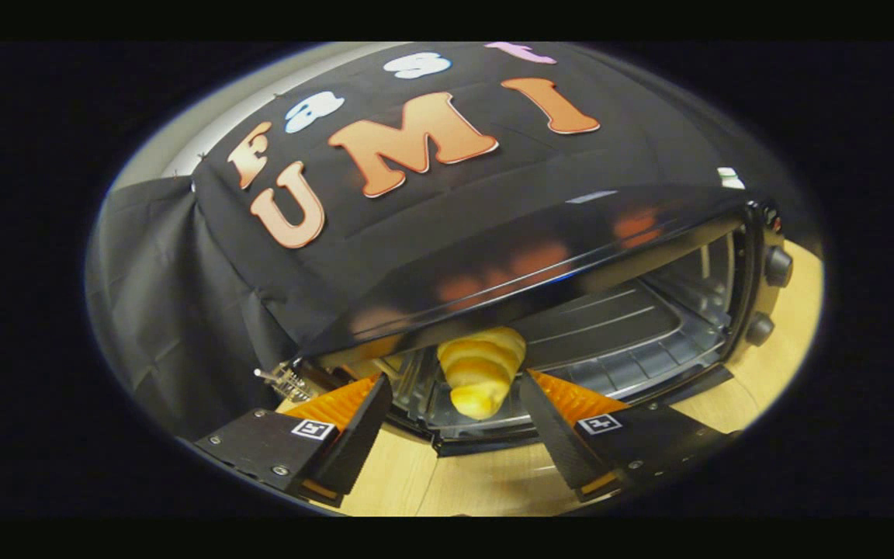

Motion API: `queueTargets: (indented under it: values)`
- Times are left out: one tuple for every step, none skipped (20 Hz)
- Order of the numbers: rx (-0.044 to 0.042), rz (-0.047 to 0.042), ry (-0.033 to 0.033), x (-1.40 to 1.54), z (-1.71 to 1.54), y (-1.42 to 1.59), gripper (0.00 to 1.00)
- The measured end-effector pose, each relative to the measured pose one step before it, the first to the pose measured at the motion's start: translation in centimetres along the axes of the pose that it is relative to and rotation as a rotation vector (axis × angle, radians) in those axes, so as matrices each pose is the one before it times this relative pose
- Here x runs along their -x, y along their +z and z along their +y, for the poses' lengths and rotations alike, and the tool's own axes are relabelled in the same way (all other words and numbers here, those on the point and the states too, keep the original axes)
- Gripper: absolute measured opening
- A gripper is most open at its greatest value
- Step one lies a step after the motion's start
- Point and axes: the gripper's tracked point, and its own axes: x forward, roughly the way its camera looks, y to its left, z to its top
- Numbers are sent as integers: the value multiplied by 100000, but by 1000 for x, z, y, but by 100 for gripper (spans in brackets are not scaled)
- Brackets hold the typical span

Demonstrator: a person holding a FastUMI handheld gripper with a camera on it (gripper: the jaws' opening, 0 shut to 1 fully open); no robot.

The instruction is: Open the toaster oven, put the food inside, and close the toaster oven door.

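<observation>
A black toaster oven (540, 233) stands just ahead of me on a wooden table, with its door (493, 439) folded down and open. A golden croissant (482, 365) lies at the front of the oven's mouth, pointing out toward me. My gripper (455, 384) is open, with one finger on each side of the croissant's near end. There is a clear gap at the left finger (362, 411). The right finger (552, 411) is close beside the croissant, and I cannot tell if it touches. A wire rack (610, 326) shows inside behind the croissant.
Two round knobs (778, 266) (759, 329) sit on the oven's right side panel. The light wooden table (493, 485) runs under my fingers and past the oven on the right. Black cloth (183, 295) hangs behind and to the left.
</observation>
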Motion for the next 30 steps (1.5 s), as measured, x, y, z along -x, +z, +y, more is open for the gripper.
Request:
queueTargets:
  values:
    - [2350, -1191, -1034, 1032, -238, 456, 99]
    - [1979, -1454, -1054, 1033, -363, 508, 99]
    - [1836, -854, -1060, 1148, -392, 577, 99]
    - [1591, -687, -575, 1303, -350, 401, 99]
    - [2305, -48, -947, 1203, -329, 24, 99]
    - [2965, -395, -1154, 1284, -409, 48, 99]
    - [3830, -194, -1166, 1353, -456, -243, 99]
    - [3381, -156, -1052, 1387, -598, -373, 99]
    - [2794, -238, -352, 1274, -395, -496, 99]
    - [2112, -216, 44, 1243, -213, -505, 99]
    - [1908, -174, -333, 1175, -328, -587, 99]
    - [1610, 419, -586, 1036, -433, -828, 99]
    - [1696, 1215, -484, 899, -324, -947, 99]
    - [1808, 1272, -484, 673, -300, -979, 99]
    - [1712, 1332, -594, 579, -339, -812, 98]
    - [983, 1403, -790, 440, -336, -852, 98]
    - [592, 1645, 25, 382, -194, -790, 98]
    - [334, 1593, -179, 245, -165, -771, 99]
    - [478, 1645, -617, 159, -316, -831, 99]
    - [926, 2150, -983, 76, -302, -879, 99]
    - [1082, 2343, -783, -93, -232, -1020, 99]
    - [1023, 2185, -297, 1, -78, -877, 99]
    - [756, 2029, -98, 75, -96, -746, 99]
    - [506, 1726, -70, -5, -3, -640, 99]
    - [455, 1612, -29, -127, 35, -686, 99]
    - [246, 1399, -66, -272, 144, -706, 99]
    - [531, 1263, 64, -176, 162, -465, 99]
    - [661, 972, -85, -247, 49, -378, 99]
    - [676, 695, -475, -168, -68, -218, 99]
    - [537, 830, -587, -285, 21, -183, 99]
